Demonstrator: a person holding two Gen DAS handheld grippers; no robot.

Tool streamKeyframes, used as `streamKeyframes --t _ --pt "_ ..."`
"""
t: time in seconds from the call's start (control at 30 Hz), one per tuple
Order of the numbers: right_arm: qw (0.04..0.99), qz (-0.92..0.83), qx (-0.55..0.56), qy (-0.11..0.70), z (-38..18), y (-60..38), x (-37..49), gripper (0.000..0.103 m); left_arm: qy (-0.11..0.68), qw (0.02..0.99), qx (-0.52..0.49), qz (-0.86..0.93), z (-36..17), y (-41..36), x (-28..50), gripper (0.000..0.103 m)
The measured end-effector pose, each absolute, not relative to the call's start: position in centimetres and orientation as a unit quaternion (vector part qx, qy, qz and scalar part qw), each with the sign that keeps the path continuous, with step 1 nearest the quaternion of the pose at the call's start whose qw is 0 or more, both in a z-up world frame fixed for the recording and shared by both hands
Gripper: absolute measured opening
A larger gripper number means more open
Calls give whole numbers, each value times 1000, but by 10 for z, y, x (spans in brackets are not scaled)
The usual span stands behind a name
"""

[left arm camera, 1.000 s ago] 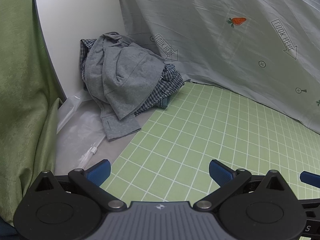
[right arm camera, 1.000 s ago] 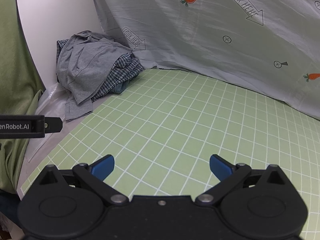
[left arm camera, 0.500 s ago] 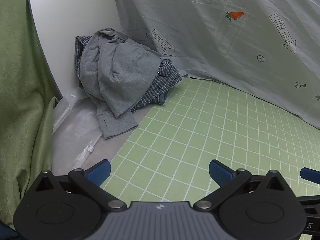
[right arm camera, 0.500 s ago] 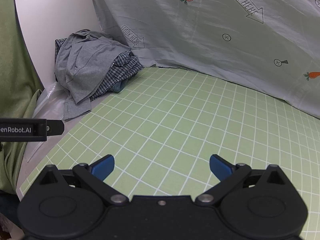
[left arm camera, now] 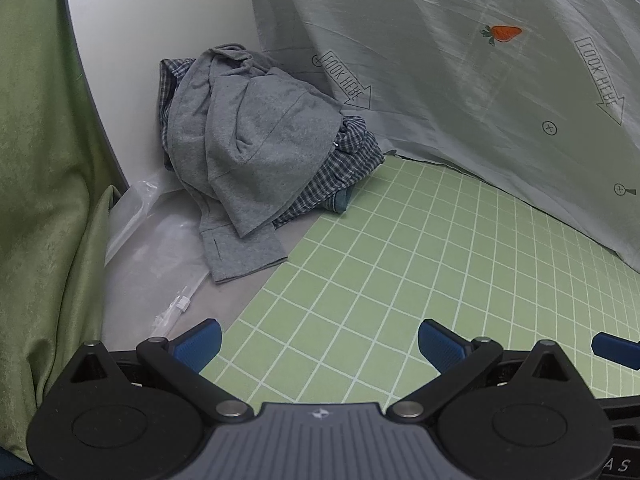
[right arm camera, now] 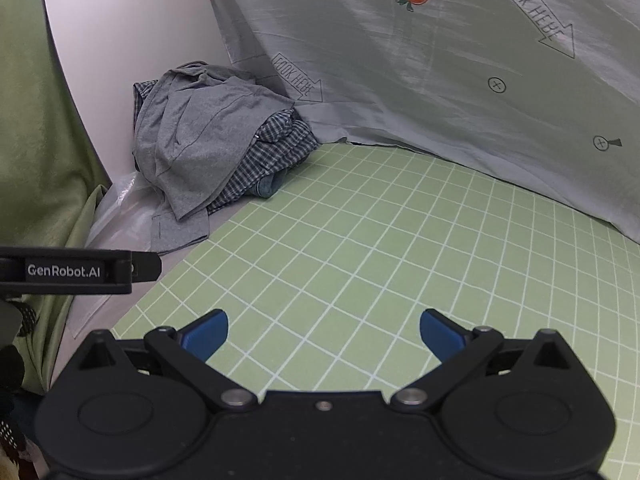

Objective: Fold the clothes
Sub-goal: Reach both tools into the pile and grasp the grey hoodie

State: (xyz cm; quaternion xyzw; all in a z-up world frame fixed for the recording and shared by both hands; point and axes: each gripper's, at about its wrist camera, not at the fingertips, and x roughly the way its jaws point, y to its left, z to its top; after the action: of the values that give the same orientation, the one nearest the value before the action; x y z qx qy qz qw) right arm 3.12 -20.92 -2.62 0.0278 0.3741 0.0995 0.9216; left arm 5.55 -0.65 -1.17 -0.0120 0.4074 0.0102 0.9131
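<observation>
**Both grippers empty, clothes heaped in far corner**

Left wrist view: left gripper spread wide, holding nothing, poised low over the green grid mat. Ahead and to the left, pile bunched against the white wall where it meets the hanging sheet: grey top draped over a checked shirt, a scrap of denim showing beneath. Grey hem trailing off the mat onto clear plastic. Pile well apart from the pads, probably parked there to leave the mat free as a folding surface. One blue fingertip of the right gripper poking in at the right edge.

Right wrist view: right gripper likewise spread wide and empty above the mat. Pile seen further off, up and left. Body of the left gripper jutting in from the left edge, so both tools held side by side, facing the heap. Judged: nothing folded yet; next, likely a reach for the grey top, being uppermost
</observation>
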Motion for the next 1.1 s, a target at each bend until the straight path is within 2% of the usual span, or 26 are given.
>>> streamKeyframes --t 0.23,0.37,0.5,0.73,0.97,1.1 --pt "924 123 12 362 -19 -187 90 103 428 901 -65 28 -19 20 104 102" --pt "921 134 -5 365 -19 -170 138 103 421 902 -74 52 -18 44 145 94" --pt "922 132 -19 363 -17 -153 194 103 415 902 -91 81 -15 82 199 82" --pt "926 152 2 344 -6 -113 320 103 379 909 -133 106 -9 144 298 68" --pt "913 218 45 343 -2 -56 447 100 373 903 -181 114 -22 169 365 67" --pt "893 254 68 365 -15 -29 477 98 371 901 -193 118 -30 172 370 67"
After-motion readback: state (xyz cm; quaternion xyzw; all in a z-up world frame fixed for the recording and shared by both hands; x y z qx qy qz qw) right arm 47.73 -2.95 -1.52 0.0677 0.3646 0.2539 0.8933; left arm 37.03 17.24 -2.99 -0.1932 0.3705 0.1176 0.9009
